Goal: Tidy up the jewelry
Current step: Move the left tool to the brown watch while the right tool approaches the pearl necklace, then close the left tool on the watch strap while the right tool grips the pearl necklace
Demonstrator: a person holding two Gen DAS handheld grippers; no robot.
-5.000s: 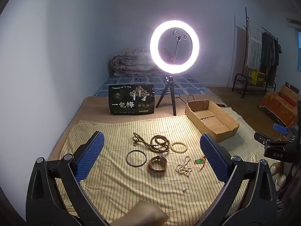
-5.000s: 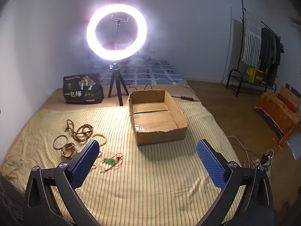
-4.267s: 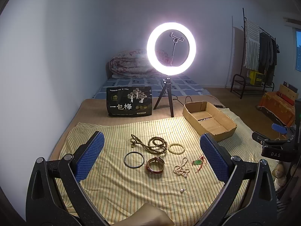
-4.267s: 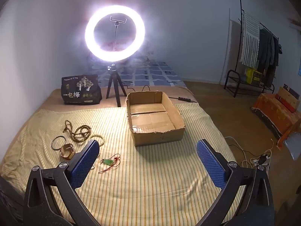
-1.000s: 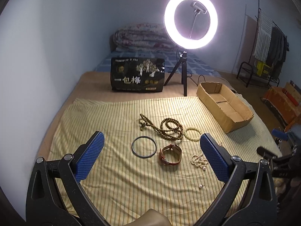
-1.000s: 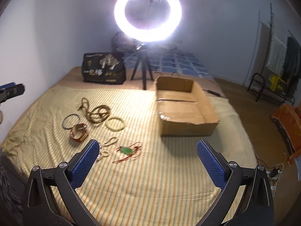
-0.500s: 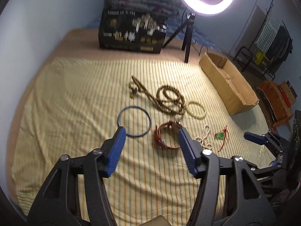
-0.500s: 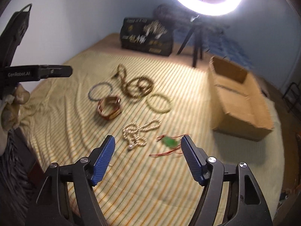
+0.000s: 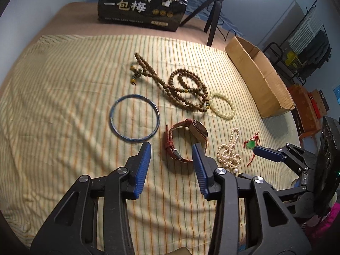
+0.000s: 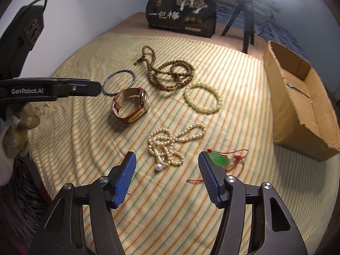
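Note:
Jewelry lies on a yellow striped cloth [image 9: 63,127]. My left gripper [image 9: 171,148] is open and empty, its tips either side of the near end of a brown-strap watch [image 9: 187,136]. A blue bangle [image 9: 134,118], brown bead necklace [image 9: 182,87] and pale green bead bracelet [image 9: 222,105] lie beyond. My right gripper [image 10: 166,159] is open and empty just above a pearl necklace [image 10: 170,142], with a green pendant on red cord [image 10: 221,159] by its right finger. The watch [image 10: 130,104] also shows in the right wrist view.
An open cardboard box [image 9: 258,74] stands at the cloth's right edge, also in the right wrist view [image 10: 301,104]. A black printed bag [image 9: 140,4] and a ring light's tripod [image 9: 212,17] stand at the back. A wall runs along the left.
Both grippers have dropped low and forward toward the jewelry and their jaws have narrowed. The left one has come to the watch, the right one to the pearl necklace.

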